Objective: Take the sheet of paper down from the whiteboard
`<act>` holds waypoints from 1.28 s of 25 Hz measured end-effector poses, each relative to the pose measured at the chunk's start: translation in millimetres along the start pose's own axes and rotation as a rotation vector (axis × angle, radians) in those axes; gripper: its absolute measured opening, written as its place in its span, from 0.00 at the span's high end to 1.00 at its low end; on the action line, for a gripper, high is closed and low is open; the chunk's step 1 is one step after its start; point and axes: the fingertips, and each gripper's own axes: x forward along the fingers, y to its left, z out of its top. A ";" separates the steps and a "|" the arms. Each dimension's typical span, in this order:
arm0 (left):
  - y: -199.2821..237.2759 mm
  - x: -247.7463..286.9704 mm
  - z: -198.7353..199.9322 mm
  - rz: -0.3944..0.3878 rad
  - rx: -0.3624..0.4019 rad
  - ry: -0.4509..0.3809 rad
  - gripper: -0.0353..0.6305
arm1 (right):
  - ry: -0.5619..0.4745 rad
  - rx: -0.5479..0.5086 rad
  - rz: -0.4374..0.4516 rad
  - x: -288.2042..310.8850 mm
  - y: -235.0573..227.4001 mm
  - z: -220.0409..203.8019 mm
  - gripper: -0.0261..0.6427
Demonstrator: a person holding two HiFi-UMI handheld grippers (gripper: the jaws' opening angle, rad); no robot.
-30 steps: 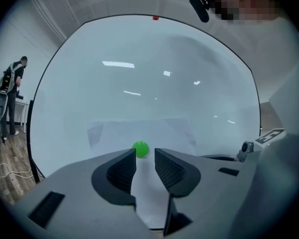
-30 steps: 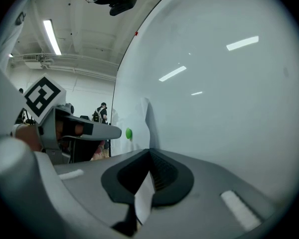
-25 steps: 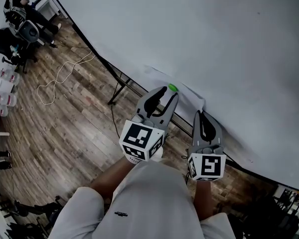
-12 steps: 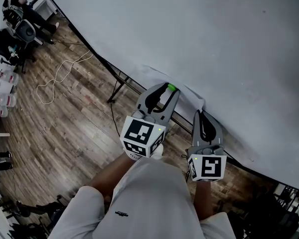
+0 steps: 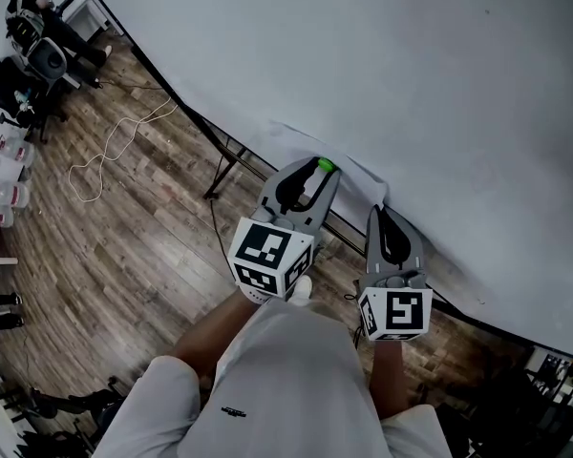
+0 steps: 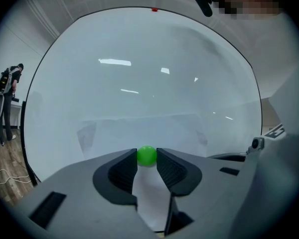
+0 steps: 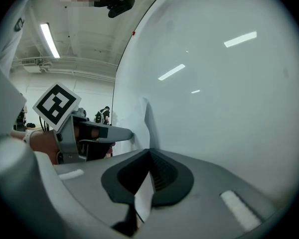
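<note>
A white sheet of paper (image 5: 361, 176) lies against the whiteboard (image 5: 382, 65), low down near its bottom edge. A small green round magnet (image 5: 324, 165) sits on the sheet. My left gripper (image 5: 319, 169) points at the board, and its jaws have just been closing with the magnet (image 6: 146, 155) between the tips; both pads touch it. In the left gripper view the paper (image 6: 154, 128) spreads behind the magnet. My right gripper (image 5: 379, 214) is shut on the sheet's right edge, and the paper (image 7: 141, 124) runs in between its jaws (image 7: 149, 154).
The whiteboard's dark stand legs (image 5: 225, 165) reach onto the wooden floor. A pale cable (image 5: 115, 146) lies looped on the floor to the left. Office chairs and a seated person (image 5: 33, 31) are far off at the top left.
The left gripper's tips have drawn in slightly round the green magnet. Neither hand has shifted, and the right gripper keeps its hold on the paper.
</note>
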 end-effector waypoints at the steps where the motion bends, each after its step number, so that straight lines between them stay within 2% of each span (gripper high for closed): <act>1: -0.2 -2.1 -1.7 0.001 0.003 0.000 0.76 | -0.001 -0.004 -0.001 0.5 -0.3 -0.1 0.94; 7: -0.2 -24.8 -8.8 0.016 -0.009 0.004 0.76 | -0.016 -0.006 0.011 -3.5 7.9 6.5 0.94; 18: 2.0 -90.6 -9.4 0.082 -0.036 -0.044 0.76 | -0.068 -0.001 0.025 -43.8 29.3 25.4 0.94; 32: -8.4 -146.8 3.2 0.120 -0.021 -0.109 0.76 | -0.132 0.012 0.031 -92.4 41.4 53.9 0.94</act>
